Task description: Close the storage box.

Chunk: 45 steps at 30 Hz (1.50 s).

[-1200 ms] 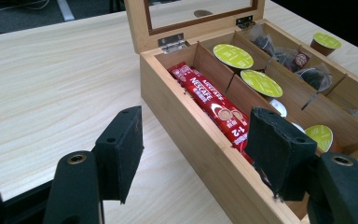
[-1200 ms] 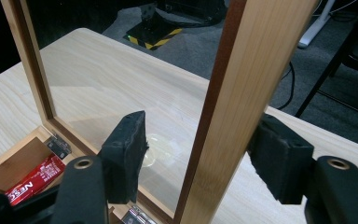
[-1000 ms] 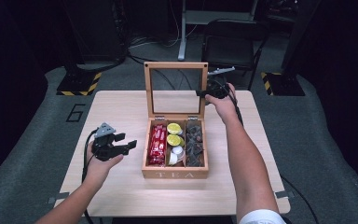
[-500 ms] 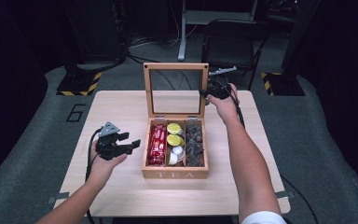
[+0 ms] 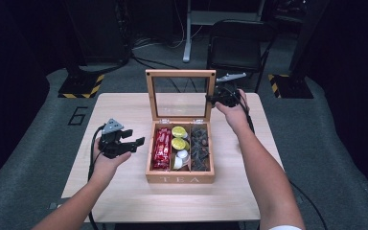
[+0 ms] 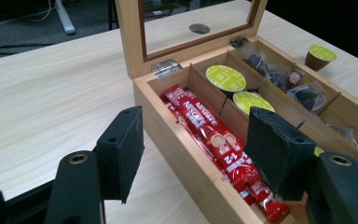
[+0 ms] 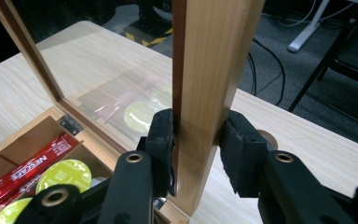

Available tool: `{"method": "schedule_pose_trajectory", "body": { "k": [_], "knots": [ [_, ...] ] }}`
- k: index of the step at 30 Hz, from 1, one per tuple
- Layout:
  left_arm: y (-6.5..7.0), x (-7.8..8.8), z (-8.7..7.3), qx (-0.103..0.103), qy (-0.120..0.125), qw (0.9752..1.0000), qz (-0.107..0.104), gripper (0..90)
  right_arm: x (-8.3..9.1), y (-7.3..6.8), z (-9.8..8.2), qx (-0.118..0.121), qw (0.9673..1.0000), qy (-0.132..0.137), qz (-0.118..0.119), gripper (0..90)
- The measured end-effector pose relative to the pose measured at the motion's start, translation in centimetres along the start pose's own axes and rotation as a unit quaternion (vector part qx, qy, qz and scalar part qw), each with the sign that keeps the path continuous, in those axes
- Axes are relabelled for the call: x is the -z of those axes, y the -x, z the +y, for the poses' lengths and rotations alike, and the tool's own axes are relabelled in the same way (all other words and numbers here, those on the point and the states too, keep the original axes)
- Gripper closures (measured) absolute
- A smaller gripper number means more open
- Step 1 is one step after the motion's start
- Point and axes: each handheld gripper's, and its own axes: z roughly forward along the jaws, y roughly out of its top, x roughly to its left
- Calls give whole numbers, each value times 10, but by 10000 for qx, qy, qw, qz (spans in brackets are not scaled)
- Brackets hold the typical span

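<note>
On lid frame (image 7: 205, 93): R tool (image 7: 196, 154)

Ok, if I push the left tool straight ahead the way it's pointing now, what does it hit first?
Most likely the tea box: in the left gripper view its near wooden wall runs between the open jaws of the left tool, with the red coffee sticks just behind it. Depth is hard to judge, so ease in.
</note>
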Motion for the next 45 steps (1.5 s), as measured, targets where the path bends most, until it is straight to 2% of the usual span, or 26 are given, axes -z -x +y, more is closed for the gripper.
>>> {"method": "schedule_pose_trajectory", "body": {
  "k": [5,11,16,18,20,22,24,27,33,35,36,39,45],
  "knots": [
    [4,-2,12,-98,-39,9999,-1,377,8,-10,-5,184,9998,34,-118,654],
    [4,-2,27,-135,20,9999,14,384,16,-17,-12,322,9994,59,-122,651],
    [2,-4,33,-39,90,10000,9,402,20,-20,-17,384,9991,138,-111,645],
    [2,-4,34,-72,87,9999,-5,420,22,-21,-18,411,9990,151,-93,643],
    [3,-4,35,-88,86,9999,-3,425,23,-22,-20,301,9993,197,-76,639],
    [2,-3,37,-73,105,9999,12,425,24,-22,-20,307,9993,187,-47,631],
    [1,0,40,-77,133,9999,57,425,26,-23,-19,268,9992,287,-32,627],
    [-2,2,43,13,209,9997,108,425,29,-23,-18,200,9992,352,-9,622],
    [-7,5,46,115,265,9995,152,425,35,-26,-17,267,9987,422,24,599],
    [-8,5,48,108,276,9994,162,425,37,-30,-16,253,9987,446,14,594],
    [-8,5,48,112,277,9994,159,427,38,-30,-16,331,9985,443,8,594],
    [-7,5,53,72,281,9995,155,437,40,-30,-16,287,9987,427,37,596],
    [-5,5,72,-79,328,9992,225,439,44,-31,-16,266,9986,457,51,601]
  ]
}}
